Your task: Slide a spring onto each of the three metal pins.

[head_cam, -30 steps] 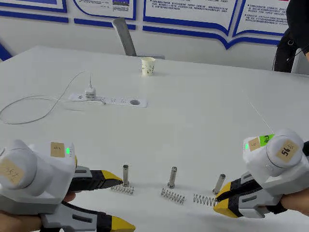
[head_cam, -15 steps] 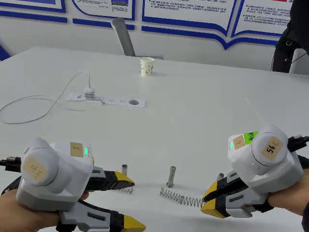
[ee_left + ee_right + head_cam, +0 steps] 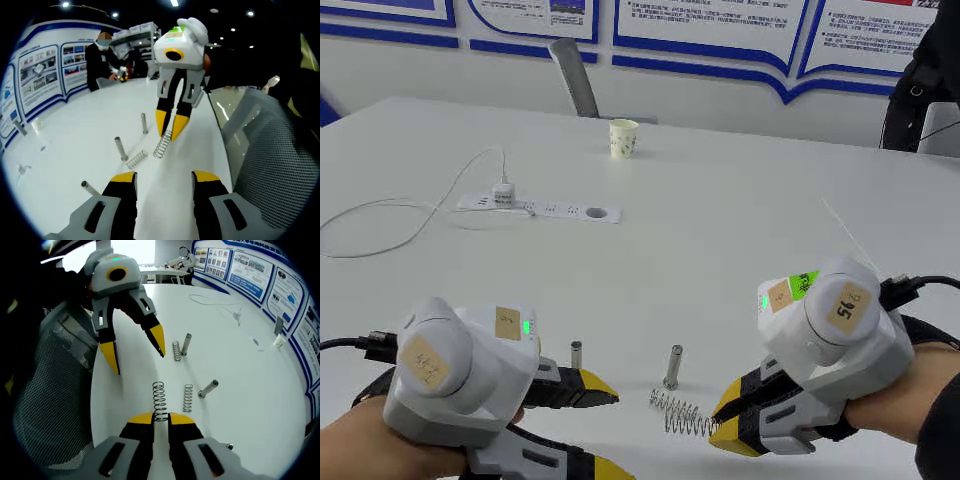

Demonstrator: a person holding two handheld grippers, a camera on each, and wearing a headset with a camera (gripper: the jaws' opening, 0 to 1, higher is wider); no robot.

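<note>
Nearly cut off at the bottom of the head view: left gripper (image 3: pixel 615 435), jaws spread wide around nothing, its upper jaw covering the left spring (image 3: pixel 176 351) that lies beside the left pin (image 3: pixel 576 352). Just to the right, right gripper (image 3: pixel 718 428), pinched tight on the end of a spring (image 3: pixel 159 400), the rest of the coil jutting out past the tips. Cannot tell whether lifted off the white table (image 3: pixel 720 250). Hard to separate, from the head, from the middle spring (image 3: pixel 187 397) lying loose by the middle pin (image 3: pixel 673 366); plainly two coils in both gripper views. Right pin (image 3: pixel 144 123) tucked behind the right gripper's body in the head view. Farther back, power strip (image 3: pixel 545 208) with a plugged charger (image 3: pixel 504 190), then a paper cup (image 3: pixel 623 138). Since half a second ago: right gripper shifted left toward the middle pin, now masking the right pin's top that peeked out then; left gripper forward, over the sliver of left spring seen earlier.
</note>
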